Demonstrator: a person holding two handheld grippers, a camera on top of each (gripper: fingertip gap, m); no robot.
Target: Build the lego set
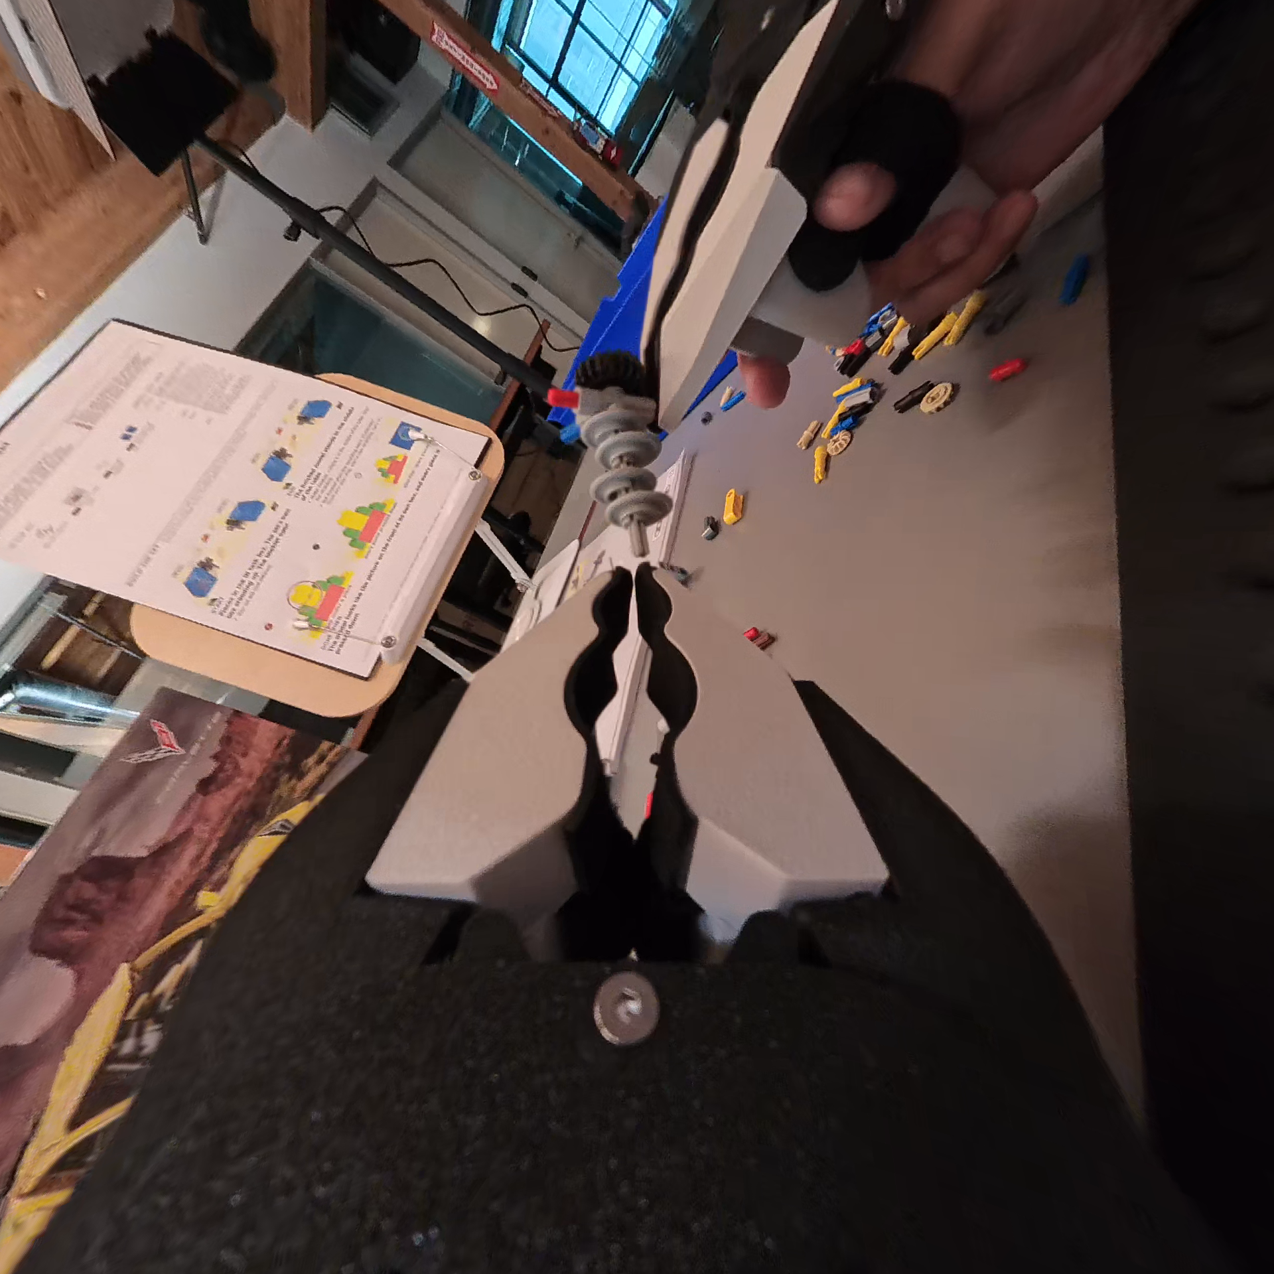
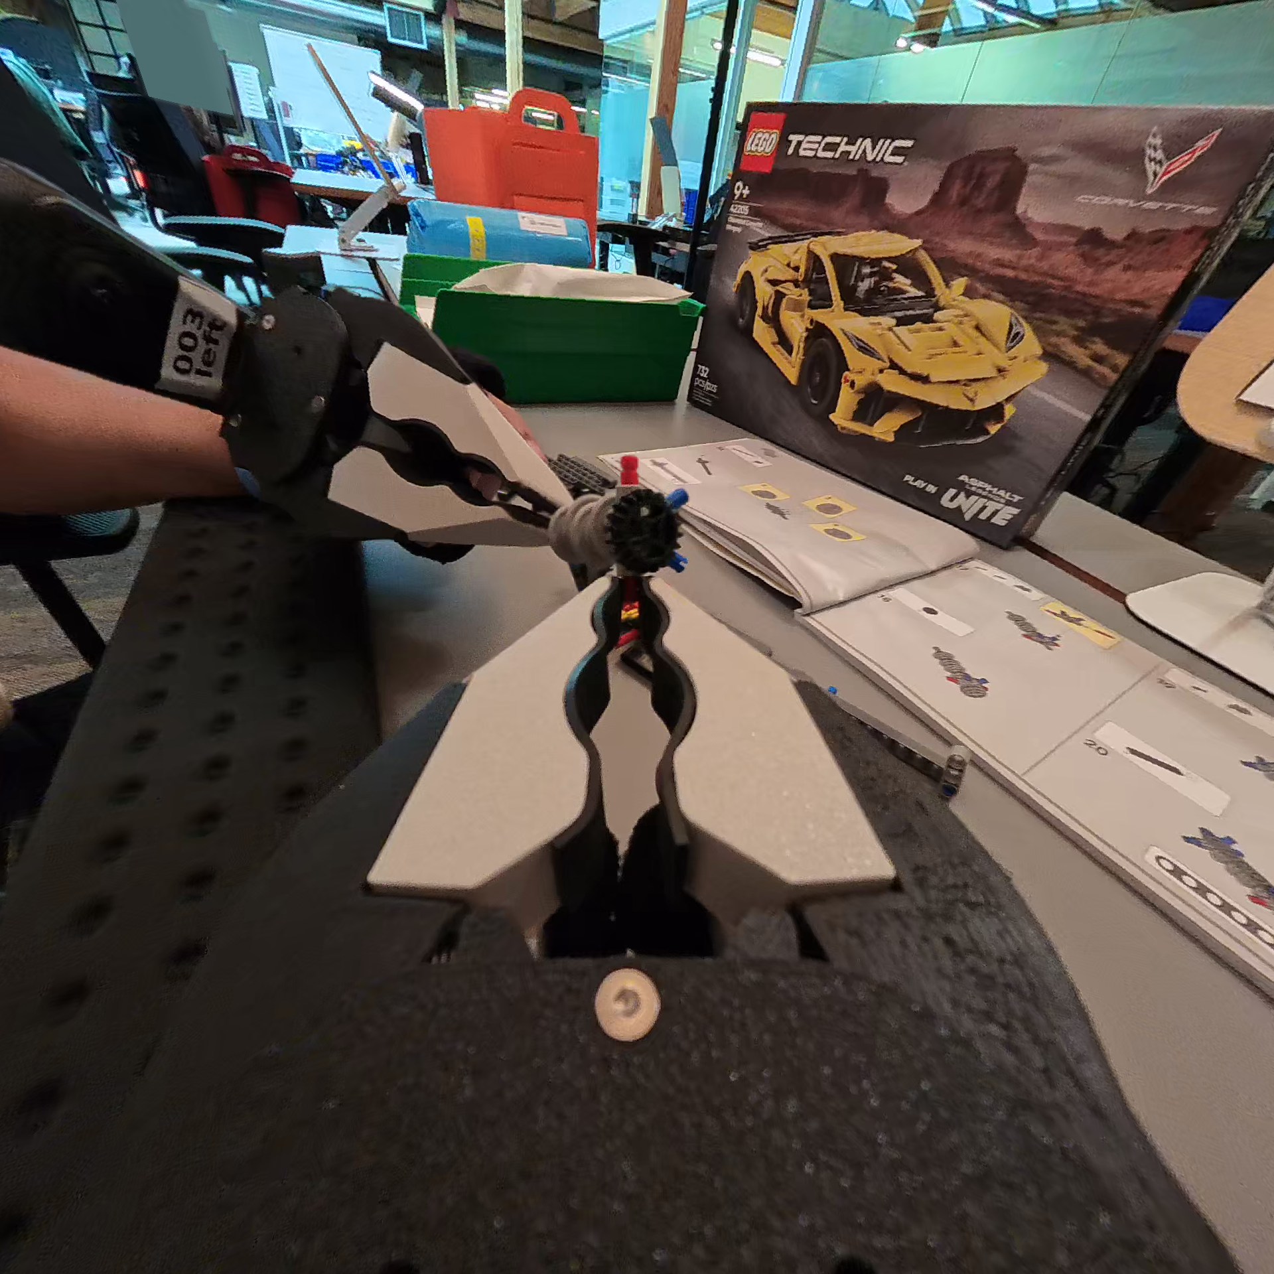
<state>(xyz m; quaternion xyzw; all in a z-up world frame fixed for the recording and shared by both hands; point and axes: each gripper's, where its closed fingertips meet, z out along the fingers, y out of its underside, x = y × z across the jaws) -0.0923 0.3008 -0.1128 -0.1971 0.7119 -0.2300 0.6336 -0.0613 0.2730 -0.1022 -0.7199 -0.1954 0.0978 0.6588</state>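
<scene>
Currently: axle assembly (image 1: 624,455) clamped at its gear end by my right gripper (image 1: 651,393), long axis aimed at my left gripper (image 1: 634,575), its jaws together, just short of the axle tip.
</scene>
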